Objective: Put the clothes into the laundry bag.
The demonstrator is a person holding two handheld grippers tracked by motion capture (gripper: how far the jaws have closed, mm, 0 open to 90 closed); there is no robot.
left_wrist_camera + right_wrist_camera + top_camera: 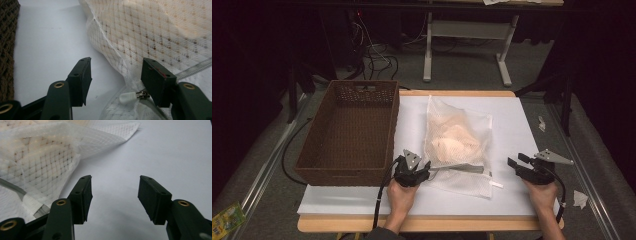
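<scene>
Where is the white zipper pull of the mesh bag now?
In the left gripper view, the zipper pull lies at the mesh bag's near edge, between the open left gripper jaws.

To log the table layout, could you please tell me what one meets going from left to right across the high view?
Brown woven basket → left gripper → white mesh laundry bag → right gripper.

Grey carpeted floor (462, 70) across the upper frame; pale metal-legged desk frame (467, 30) at top centre; tangled black cables (377, 57) upper left; dark surroundings at both sides.
</scene>
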